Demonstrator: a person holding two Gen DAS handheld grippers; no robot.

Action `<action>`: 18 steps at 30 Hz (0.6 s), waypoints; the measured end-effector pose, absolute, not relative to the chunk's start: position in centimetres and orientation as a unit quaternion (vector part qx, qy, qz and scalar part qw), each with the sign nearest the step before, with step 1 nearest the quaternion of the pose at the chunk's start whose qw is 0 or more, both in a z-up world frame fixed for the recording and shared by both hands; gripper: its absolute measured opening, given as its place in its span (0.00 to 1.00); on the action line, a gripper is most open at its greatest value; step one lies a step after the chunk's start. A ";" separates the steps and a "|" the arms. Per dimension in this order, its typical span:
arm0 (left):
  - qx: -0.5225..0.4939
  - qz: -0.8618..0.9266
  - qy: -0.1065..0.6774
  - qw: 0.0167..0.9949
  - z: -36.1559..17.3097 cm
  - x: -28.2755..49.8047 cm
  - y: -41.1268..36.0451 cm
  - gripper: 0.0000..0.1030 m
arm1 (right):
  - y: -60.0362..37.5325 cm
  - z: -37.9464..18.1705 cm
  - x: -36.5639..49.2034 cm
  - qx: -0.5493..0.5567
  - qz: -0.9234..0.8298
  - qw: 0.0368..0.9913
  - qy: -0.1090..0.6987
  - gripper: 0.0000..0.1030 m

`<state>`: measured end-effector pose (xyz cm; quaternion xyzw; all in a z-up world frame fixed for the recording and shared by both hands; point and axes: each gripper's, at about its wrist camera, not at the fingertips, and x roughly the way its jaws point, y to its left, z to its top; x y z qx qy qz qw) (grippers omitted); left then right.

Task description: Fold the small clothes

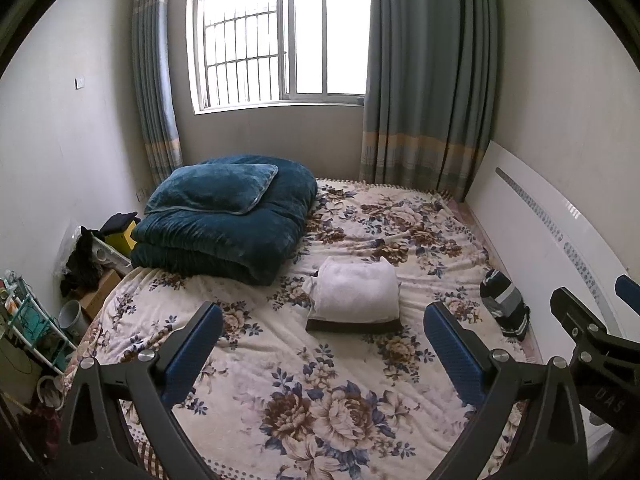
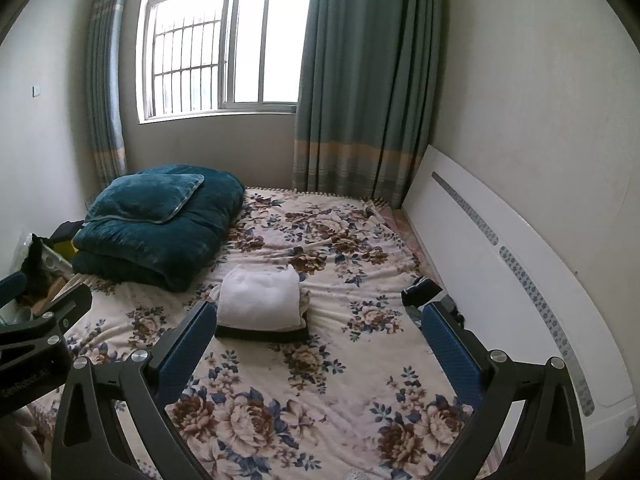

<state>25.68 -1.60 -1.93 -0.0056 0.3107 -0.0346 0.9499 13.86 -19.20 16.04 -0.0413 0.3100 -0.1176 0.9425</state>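
A folded white garment [image 1: 356, 290] lies on top of a folded dark one [image 1: 352, 326] in the middle of the floral bed; the stack also shows in the right wrist view [image 2: 260, 298]. A crumpled dark garment with grey stripes [image 1: 504, 304] lies near the bed's right edge, partly hidden behind the right gripper's finger in the right wrist view [image 2: 420, 290]. My left gripper [image 1: 322, 348] is open and empty, held above the bed short of the stack. My right gripper [image 2: 318, 346] is open and empty, held above the bed to the right of the left one.
A folded teal quilt with a pillow [image 1: 224, 216] lies at the bed's far left. A white headboard [image 1: 560, 232] runs along the right wall. Boxes, a bucket and a shelf [image 1: 80, 280] crowd the floor left of the bed. The floral blanket [image 1: 320, 400] covers the bed.
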 end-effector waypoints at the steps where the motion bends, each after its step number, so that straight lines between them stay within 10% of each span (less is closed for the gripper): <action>1: -0.007 -0.036 0.311 0.950 -1.9 25.7 -1.6 1.00 | -19.1 16.0 13.9 -0.041 -0.117 0.943 0.310 1.00; 18: -0.008 -0.032 0.305 0.952 -1.0 25.7 -2.1 1.00 | -18.5 16.0 13.4 -0.037 -0.119 0.944 0.305 1.00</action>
